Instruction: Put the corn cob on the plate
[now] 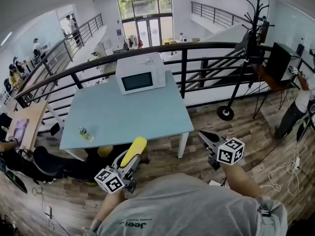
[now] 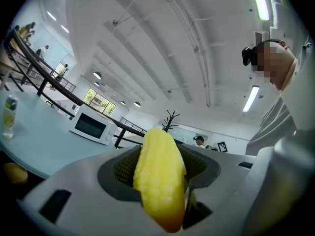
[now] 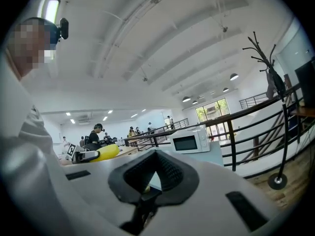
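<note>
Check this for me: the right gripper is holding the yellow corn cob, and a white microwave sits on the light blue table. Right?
Not quite. The left gripper holds the corn cob, as the left gripper view shows; the right gripper is shut on nothing. The white microwave does sit on the light blue table.

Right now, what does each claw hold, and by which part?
The left claw grips the corn cob by its near end, with the far tip sticking out. The right claw holds nothing.
</note>
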### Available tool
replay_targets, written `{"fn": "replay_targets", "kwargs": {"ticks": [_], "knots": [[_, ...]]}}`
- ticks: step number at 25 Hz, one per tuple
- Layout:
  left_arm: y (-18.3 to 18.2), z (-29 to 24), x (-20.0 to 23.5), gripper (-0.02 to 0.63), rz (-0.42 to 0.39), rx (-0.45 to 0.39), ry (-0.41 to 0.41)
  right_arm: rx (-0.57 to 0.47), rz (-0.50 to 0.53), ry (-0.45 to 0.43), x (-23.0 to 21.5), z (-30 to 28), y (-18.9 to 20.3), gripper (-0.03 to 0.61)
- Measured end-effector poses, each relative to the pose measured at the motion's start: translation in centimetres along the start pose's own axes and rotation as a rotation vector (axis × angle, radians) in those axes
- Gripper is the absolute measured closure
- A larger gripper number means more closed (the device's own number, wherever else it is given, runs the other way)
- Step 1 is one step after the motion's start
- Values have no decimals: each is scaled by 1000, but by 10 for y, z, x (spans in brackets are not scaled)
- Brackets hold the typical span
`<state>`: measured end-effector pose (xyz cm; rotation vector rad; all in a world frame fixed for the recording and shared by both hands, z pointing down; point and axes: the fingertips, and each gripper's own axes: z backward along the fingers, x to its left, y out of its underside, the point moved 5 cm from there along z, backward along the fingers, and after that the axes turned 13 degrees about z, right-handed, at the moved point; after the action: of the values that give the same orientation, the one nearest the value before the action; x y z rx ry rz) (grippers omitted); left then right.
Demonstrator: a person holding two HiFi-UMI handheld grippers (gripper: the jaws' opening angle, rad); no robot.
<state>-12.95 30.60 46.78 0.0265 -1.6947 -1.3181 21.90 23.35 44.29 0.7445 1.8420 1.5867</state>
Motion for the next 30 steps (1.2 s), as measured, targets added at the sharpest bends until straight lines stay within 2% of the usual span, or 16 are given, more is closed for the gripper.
{"fn": "replay_targets", "kwargs": {"ticks": [6, 13, 25, 30], "knots": [[-54, 3, 54, 377, 1, 27, 45, 15, 2, 29, 15, -75, -13, 561], [-89, 5, 106, 377, 45, 49, 74, 56, -18, 81, 19, -131, -18, 561], [-105, 2, 157, 377, 100, 48, 76, 100, -8, 63, 13, -198, -17, 561], [-112, 0, 168, 379, 113, 26, 31, 102, -13, 18, 0, -222, -18, 561]]}}
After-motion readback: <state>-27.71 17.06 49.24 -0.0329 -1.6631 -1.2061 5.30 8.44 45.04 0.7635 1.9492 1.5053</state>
